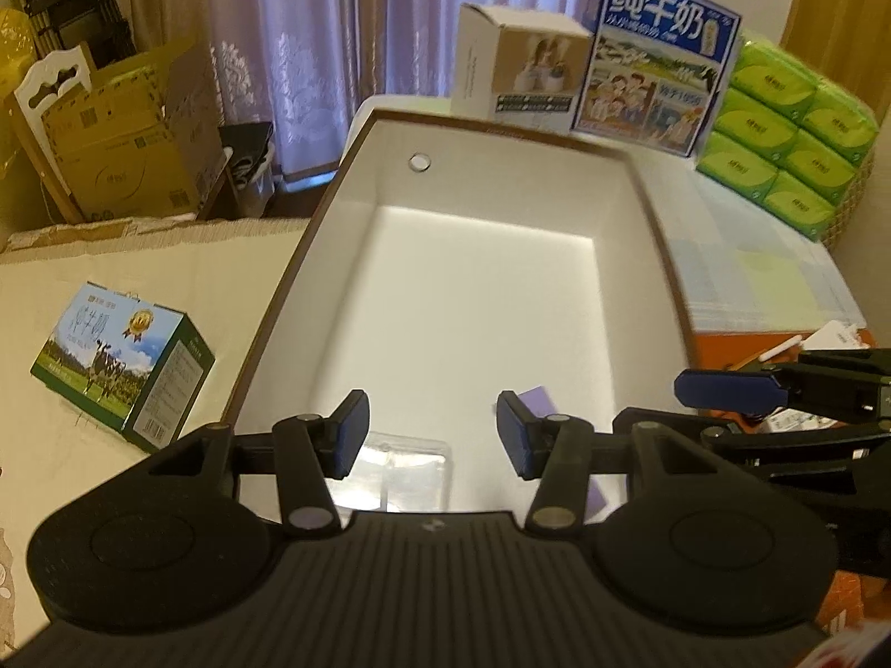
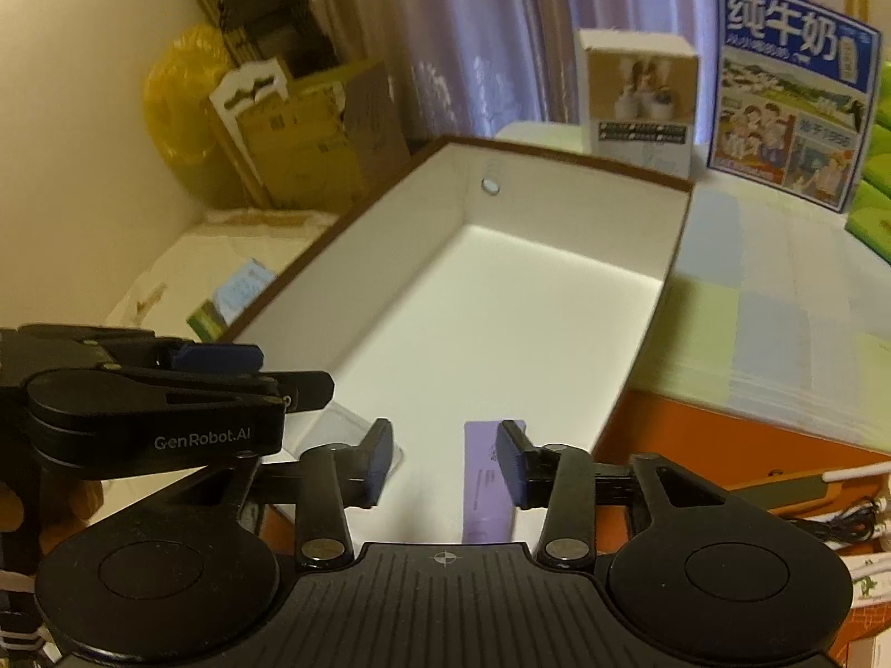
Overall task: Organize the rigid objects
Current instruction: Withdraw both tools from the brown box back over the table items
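**Both grippers stood open over the white box**

In the left wrist view, the left gripper [image 1: 431,434] sat at the lower centre of the frame, its fingers [image 1: 351,434] spread wide and holding nothing. Below and between them, a clear plastic case [image 1: 409,465] lay on the floor of the open white box [image 1: 479,300], at its near end. A purple box [image 1: 537,398] lay just right of it, partly hidden behind the right finger.

In the right wrist view, the right gripper [image 2: 442,462] also had its fingers [image 2: 509,465] wide apart and empty, with the purple box [image 2: 487,479] lying lengthwise between them inside the white box [image 2: 501,289]. The left gripper [image 2: 217,359] showed at the left edge of that frame.

A milk carton [image 1: 125,356] sat at the left of the left wrist view. A blue milk box [image 1: 657,55] and green tissue packs [image 1: 791,128] stood at the upper right, on the bench [image 1: 768,278].
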